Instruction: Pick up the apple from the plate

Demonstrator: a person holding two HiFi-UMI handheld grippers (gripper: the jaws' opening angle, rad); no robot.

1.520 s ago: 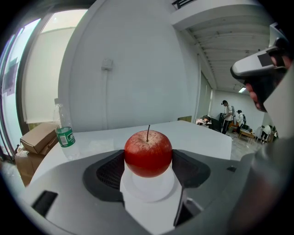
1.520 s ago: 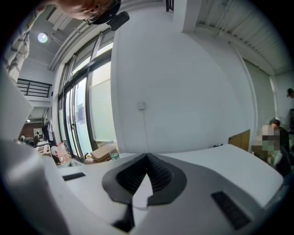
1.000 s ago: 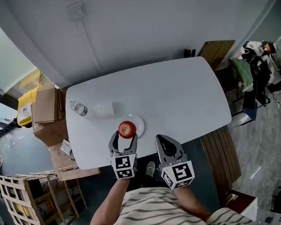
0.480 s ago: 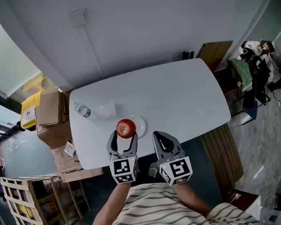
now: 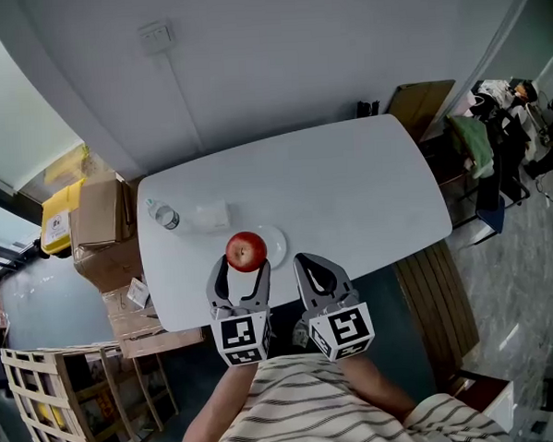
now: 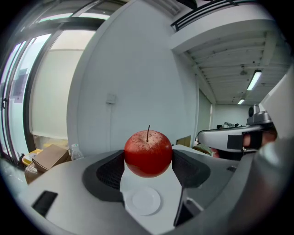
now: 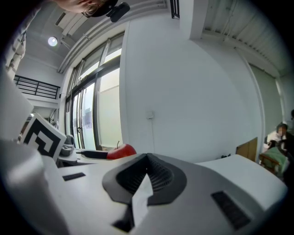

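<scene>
A red apple (image 5: 246, 250) with a thin stem hangs in the air, clamped between the two dark pads of my left gripper (image 5: 240, 275). In the left gripper view the apple (image 6: 148, 153) sits upright between the jaws, above a small white plate (image 6: 144, 201) that lies bare on the white table. The plate (image 5: 275, 244) shows just right of the apple in the head view. My right gripper (image 5: 314, 273) hovers beside the left one over the table's near edge, its jaws pressed together with nothing between them (image 7: 146, 180). The apple (image 7: 121, 151) shows at the left of the right gripper view.
A clear water bottle (image 5: 163, 216) lies on the white table (image 5: 349, 184) at its left end, next to a clear box (image 5: 210, 214). Cardboard boxes (image 5: 96, 216) stand off the table's left side, a wooden crate (image 5: 45, 394) at lower left, a slatted bench (image 5: 438, 299) at right.
The left gripper has lifted the apple a little higher off the plate, toward the camera. Both grippers sit slightly left of where they were. The right gripper stays shut.
</scene>
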